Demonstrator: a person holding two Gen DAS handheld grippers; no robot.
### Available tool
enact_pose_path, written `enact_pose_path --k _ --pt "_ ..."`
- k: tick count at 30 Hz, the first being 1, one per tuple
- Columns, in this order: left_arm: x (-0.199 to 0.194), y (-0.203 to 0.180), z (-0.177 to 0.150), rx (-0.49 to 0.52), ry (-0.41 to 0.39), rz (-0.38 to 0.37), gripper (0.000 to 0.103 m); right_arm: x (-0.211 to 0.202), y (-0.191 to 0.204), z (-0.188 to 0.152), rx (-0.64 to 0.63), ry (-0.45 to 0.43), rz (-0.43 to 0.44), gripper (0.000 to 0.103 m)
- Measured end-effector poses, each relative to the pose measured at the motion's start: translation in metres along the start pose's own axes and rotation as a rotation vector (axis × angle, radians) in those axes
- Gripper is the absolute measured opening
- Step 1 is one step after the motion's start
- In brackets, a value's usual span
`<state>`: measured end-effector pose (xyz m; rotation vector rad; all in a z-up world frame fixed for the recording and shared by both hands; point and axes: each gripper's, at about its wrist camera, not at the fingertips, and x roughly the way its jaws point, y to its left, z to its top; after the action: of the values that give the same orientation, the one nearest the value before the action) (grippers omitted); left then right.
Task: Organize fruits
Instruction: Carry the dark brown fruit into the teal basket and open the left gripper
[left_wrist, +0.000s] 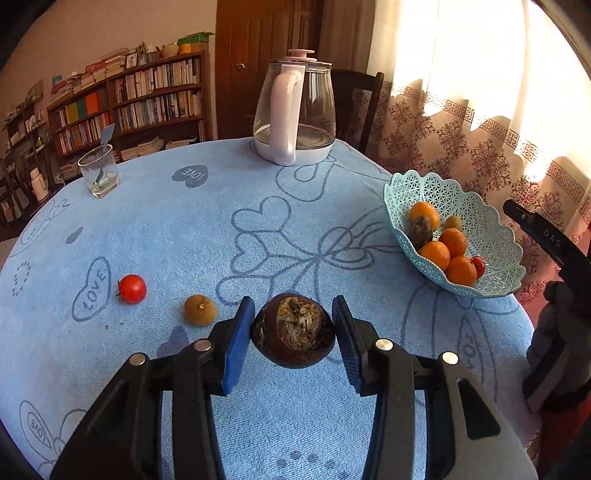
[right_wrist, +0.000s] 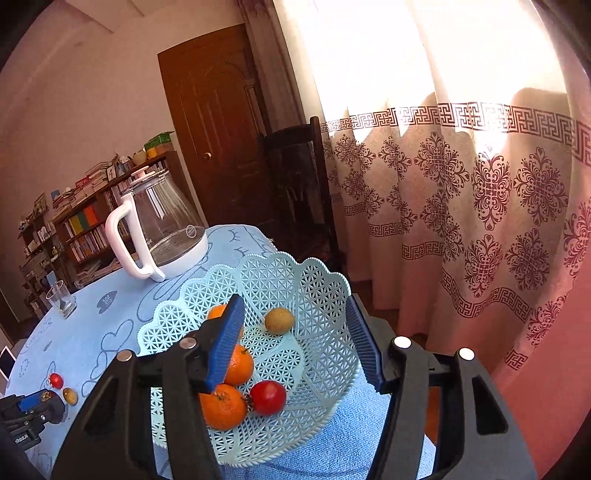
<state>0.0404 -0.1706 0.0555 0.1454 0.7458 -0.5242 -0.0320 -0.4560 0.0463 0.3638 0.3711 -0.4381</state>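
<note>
My left gripper (left_wrist: 293, 334) clamped on dark brown fruit (left_wrist: 293, 332), held above blue tablecloth (left_wrist: 184, 229). My right gripper (right_wrist: 295, 339) parted, empty, over lattice basket (right_wrist: 325, 295); tomato (right_wrist: 268, 397), oranges (right_wrist: 223, 406) inside.

A round table (left_wrist: 177, 229) carries everything, covered by a light blue cloth printed with hearts, bows and the word "LOVE". At its far edge stands a glass kettle (left_wrist: 295, 110) on a white base, handle turned toward the camera. Far left sits a clear tumbler (left_wrist: 99, 175) with a blue-tipped thing inside. A pale teal lattice basket (left_wrist: 480, 225) rests near the right edge. A cherry tomato (left_wrist: 132, 288) and a small brownish fruit (left_wrist: 200, 310) lie near each other on the cloth.
</note>
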Motion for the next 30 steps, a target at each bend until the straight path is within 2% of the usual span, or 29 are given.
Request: enact_pose_path --k 11,17,20,21,23,30 --pt "0.019 -0.074 0.036 0.103 -0.039 -0.115 0.044 -0.003 0.003 0.0 0.001 -0.02 0.002 0.062" --pt "0.031 -0.103 0.049 0.126 -0.047 -0.173 0.044 -0.003 0.0 0.0 0.018 -0.021 0.002 0.062" --pt "0.037 -0.107 0.053 0.103 -0.048 -0.197 0.046 -0.003 0.0 -0.001 0.022 -0.023 0.001 0.062" --pt "0.038 -0.107 0.053 0.093 -0.045 -0.201 0.055 -0.003 0.0 -0.001 0.022 -0.023 0.001 0.062" --pt "0.039 -0.104 0.052 0.079 -0.05 -0.206 0.06 -0.003 -0.001 0.0 0.023 -0.024 -0.001 0.062" --pt "0.038 -0.081 0.049 0.027 -0.04 -0.175 0.06 -0.004 0.0 -0.001 0.02 -0.029 -0.006 0.062"
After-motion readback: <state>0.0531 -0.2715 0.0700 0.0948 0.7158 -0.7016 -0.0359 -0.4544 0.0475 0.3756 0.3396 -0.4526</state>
